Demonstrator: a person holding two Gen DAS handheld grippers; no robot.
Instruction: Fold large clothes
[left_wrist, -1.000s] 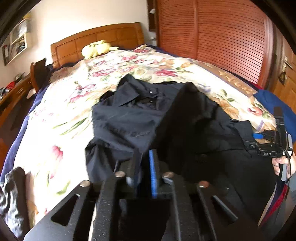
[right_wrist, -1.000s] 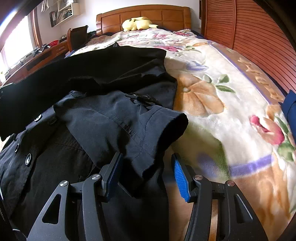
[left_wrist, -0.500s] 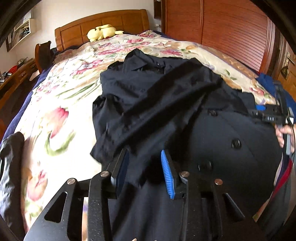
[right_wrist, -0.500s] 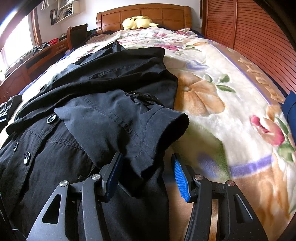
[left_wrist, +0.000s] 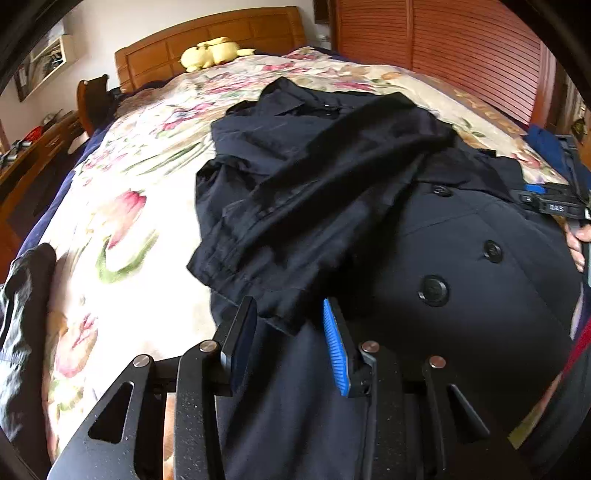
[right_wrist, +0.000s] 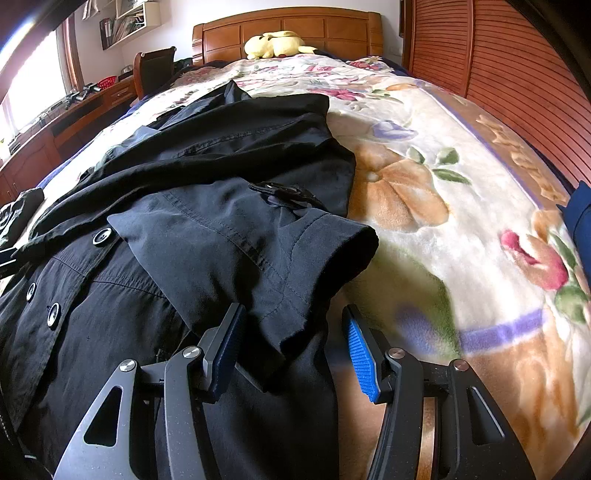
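Dark navy button-front cloth coat (left_wrist: 461, 266) flat on floral blanket-covered bed (right_wrist: 461, 206), 2 sleeves folded in. My left tool (left_wrist: 290, 332) spread, sleeve cuff between pads, unpinched. My right tool (right_wrist: 293, 343) spread astride other cuff, ready for next fold.

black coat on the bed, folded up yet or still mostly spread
Partly folded: both sleeves lie across the black coat, the left sleeve and the right sleeve, but its buttoned body is still spread out.
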